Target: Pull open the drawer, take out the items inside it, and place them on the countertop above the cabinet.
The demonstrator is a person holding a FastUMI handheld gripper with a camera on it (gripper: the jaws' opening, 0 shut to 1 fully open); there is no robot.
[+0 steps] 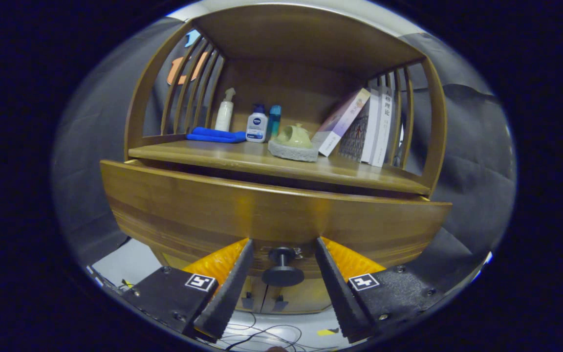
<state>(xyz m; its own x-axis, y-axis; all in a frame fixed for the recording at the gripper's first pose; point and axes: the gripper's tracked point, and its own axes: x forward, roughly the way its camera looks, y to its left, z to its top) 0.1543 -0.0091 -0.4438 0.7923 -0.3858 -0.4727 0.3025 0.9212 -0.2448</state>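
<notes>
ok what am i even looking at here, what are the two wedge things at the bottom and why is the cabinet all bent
The camera rides on a hand-held two-finger gripper and looks forward along its fingers; those are the wedges. Its fisheye lens bends the wooden cabinet.

The fingers are open, one either side of the dark round knob on the drawer front, not gripping it. The drawer looks barely opened, if at all.

On the countertop above: a folded blue cloth, a white spray bottle, two more small bottles, a pale green teapot on a grey pad, and leaning books.

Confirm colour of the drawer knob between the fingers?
Black, on the brown wooden drawer front. The knob shows best in the gripper view.
</notes>
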